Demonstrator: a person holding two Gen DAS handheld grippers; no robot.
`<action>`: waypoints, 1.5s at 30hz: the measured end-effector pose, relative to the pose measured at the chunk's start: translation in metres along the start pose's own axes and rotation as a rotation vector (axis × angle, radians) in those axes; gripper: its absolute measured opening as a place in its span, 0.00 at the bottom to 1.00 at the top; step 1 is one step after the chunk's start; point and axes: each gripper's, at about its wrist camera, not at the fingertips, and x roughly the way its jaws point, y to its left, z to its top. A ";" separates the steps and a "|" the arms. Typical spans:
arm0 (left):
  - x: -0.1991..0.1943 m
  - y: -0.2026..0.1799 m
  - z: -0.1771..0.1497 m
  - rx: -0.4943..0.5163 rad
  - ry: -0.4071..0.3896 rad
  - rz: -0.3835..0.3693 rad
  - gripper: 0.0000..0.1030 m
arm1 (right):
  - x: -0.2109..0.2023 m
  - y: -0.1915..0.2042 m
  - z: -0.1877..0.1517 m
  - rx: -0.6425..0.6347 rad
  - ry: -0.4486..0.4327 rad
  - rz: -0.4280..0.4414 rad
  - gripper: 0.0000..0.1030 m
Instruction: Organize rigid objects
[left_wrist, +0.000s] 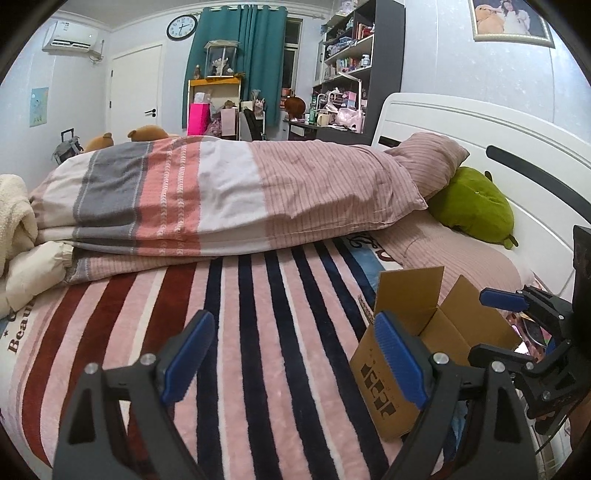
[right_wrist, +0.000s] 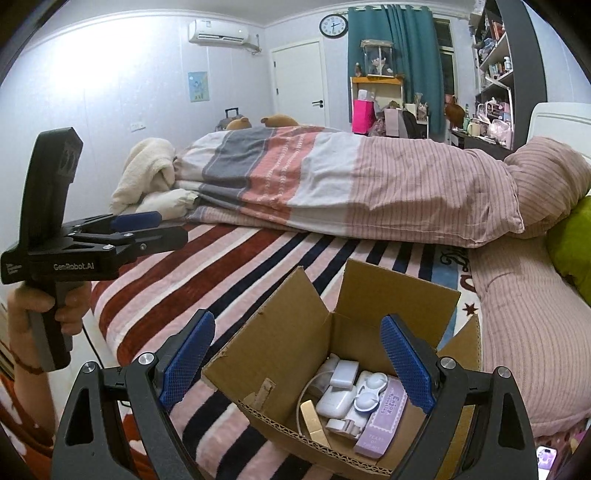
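An open cardboard box (right_wrist: 280, 332) sits on the striped blanket near the bed's front edge; it also shows in the left wrist view (left_wrist: 391, 380). Inside lie white chargers (right_wrist: 334, 400), a white contact lens case (right_wrist: 367, 393), a purple box (right_wrist: 382, 424) and a gold bar-shaped item (right_wrist: 314, 424). My right gripper (right_wrist: 297, 365) hovers open and empty just above the box; it also shows in the left wrist view (left_wrist: 496, 325). My left gripper (left_wrist: 291, 358) is open and empty over the blanket left of the box; it also shows in the right wrist view (right_wrist: 147, 229).
A folded striped duvet (left_wrist: 207, 199) lies across the bed behind the box. A pink pillow (left_wrist: 428, 158) and green plush (left_wrist: 472, 206) rest against the white headboard (left_wrist: 517, 147). A cream fleece (right_wrist: 144, 173) lies at the far left. A phone (right_wrist: 546, 456) lies at lower right.
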 end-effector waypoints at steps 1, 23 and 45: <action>0.000 0.000 0.000 0.000 -0.001 0.003 0.84 | 0.000 0.000 0.000 0.000 0.001 0.001 0.88; 0.000 0.001 0.000 -0.001 -0.002 0.012 0.84 | 0.002 0.001 0.002 -0.001 0.006 0.009 0.88; -0.003 0.005 -0.002 0.005 -0.003 0.010 0.84 | 0.003 0.006 -0.007 0.028 0.010 0.013 0.88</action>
